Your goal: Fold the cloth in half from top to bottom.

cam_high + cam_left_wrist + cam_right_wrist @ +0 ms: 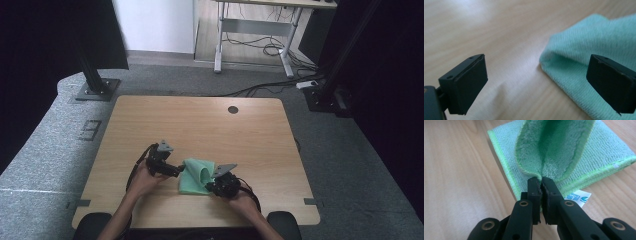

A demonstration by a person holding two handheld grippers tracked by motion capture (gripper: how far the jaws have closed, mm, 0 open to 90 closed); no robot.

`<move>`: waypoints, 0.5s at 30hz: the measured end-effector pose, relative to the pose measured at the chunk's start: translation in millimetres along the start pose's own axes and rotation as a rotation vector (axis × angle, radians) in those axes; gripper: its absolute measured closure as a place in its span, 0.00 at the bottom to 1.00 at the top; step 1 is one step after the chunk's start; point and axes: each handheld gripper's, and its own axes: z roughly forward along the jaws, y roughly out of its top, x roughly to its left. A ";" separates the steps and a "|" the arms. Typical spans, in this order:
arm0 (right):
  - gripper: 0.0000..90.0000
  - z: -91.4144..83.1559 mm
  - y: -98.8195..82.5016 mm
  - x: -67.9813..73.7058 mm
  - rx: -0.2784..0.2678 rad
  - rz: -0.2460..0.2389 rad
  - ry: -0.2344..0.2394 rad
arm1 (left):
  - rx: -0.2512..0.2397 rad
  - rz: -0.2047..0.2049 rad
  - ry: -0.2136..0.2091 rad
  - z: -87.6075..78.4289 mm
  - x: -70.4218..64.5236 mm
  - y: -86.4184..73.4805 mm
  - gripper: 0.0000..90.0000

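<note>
Your right gripper (pixel 541 185) has its fingers pinched on a raised fold of the green cloth (pixel 564 150), which lies folded on the bench (pixel 200 125) near your edge. Your left gripper (pixel 536 82) hovers at the cloth's left edge, fingers wide and empty.

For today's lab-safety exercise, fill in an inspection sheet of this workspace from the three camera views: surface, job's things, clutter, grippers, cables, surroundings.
Surface: wooden table, round hole near far edge.
Job's things: green cloth, folded, top layer pinched up; white label at its edge.
Clutter: nothing seen.
Grippers: left gripper open beside the cloth's edge; right gripper shut on the cloth.
Cables: black cables across the floor.
Surroundings: grey carpet, desk frame behind.
</note>
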 end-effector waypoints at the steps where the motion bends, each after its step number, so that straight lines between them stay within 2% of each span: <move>1: 0.94 0.7 1.1 -1.7 0.001 0.001 -0.001 | -0.005 -0.009 -0.007 0.1 1.8 4.4 0.04; 9: 0.94 4.1 5.9 -9.9 0.002 0.002 -0.015 | -0.018 0.024 0.002 11.4 8.3 49.6 0.04; 12: 0.94 4.2 6.0 -10.9 0.001 0.004 -0.013 | -0.006 0.041 0.009 22.6 6.4 64.8 0.04; 15: 0.94 4.1 5.7 -11.0 0.000 0.009 -0.010 | 0.013 0.049 -0.013 35.3 3.6 74.4 0.04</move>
